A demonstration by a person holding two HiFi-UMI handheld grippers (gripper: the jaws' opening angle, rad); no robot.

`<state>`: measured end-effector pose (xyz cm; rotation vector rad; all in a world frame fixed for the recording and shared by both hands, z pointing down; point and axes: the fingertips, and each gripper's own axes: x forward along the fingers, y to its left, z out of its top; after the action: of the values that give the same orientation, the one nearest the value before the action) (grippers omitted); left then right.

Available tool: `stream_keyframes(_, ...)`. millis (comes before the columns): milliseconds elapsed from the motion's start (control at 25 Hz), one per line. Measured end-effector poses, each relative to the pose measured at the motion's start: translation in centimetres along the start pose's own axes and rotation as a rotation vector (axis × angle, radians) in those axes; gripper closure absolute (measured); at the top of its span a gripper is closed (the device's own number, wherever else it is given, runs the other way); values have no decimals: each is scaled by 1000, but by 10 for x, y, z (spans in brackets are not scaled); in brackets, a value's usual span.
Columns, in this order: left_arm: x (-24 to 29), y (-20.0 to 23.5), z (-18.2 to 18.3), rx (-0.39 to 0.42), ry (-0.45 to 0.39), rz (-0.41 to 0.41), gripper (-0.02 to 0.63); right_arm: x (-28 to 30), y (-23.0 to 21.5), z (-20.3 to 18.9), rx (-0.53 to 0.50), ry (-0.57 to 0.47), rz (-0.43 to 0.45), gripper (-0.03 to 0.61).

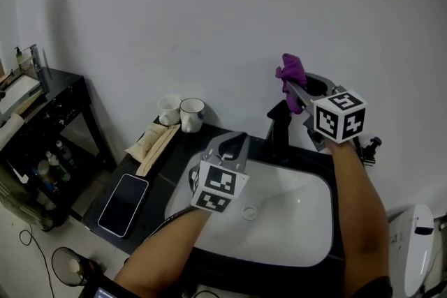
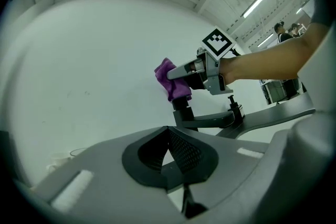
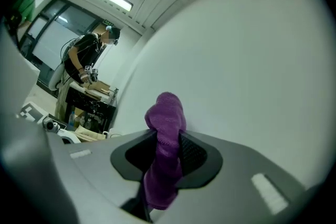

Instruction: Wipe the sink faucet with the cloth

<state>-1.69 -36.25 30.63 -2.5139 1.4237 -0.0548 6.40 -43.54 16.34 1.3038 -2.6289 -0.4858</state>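
Observation:
A black faucet [image 1: 279,128] stands at the back of the white sink [image 1: 297,220], set in a black counter. My right gripper [image 1: 292,89] hovers just above the faucet's top, shut on a purple cloth [image 1: 292,70] that bunches out past its tips. In the right gripper view the cloth [image 3: 166,139] is pinched between the jaws. My left gripper [image 1: 236,142] hangs over the sink's left side, shut on nothing. From the left gripper view, the cloth [image 2: 171,79] sits directly over the faucet [image 2: 202,119], apparently touching its top.
Two mugs [image 1: 183,112] stand by the wall left of the sink. Paper-wrapped packets [image 1: 151,143] and a phone [image 1: 123,203] lie on the counter. A black side table [image 1: 43,115] holds bottles at far left. A person [image 3: 88,59] works in the background.

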Motion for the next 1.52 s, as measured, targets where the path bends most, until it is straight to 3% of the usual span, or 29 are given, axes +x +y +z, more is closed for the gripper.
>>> stream_keyframes(80, 1, 1, 4, -8, -11, -10, 597, 6, 2, -4, 26, 12, 8, 480)
stream_keyframes(200, 1, -3, -2, -48, 5, -34, 597, 11, 20, -17, 97, 49, 89, 482)
stream_keyframes(440, 1, -8, -7, -42, 20, -39, 597, 1, 45, -33, 172, 123, 192, 483)
stream_keyframes(680, 2, -10, -9, 93, 38, -13, 597, -12, 62, -29, 123, 96, 267, 485)
stream_keyframes(840, 2, -14, -13, 65, 52, -24, 597, -24, 78, -27, 145, 96, 289, 485)
stream_keyframes(1160, 4, -15, -15, 63, 66, -37, 597, -54, 101, -19, 125, 43, 276, 485)
stream_keyframes(1280, 4, -15, -18, 106, 82, -31, 597, -67, 99, -9, 139, -1, 260, 483)
stream_keyframes(1400, 2, -17, -19, 127, 89, -27, 597, -78, 79, -2, 253, -66, 207, 483)
stream_keyframes(1520, 3, -21, -17, 122, 89, -32, 597, -81, 50, -12, 340, -60, 105, 483)
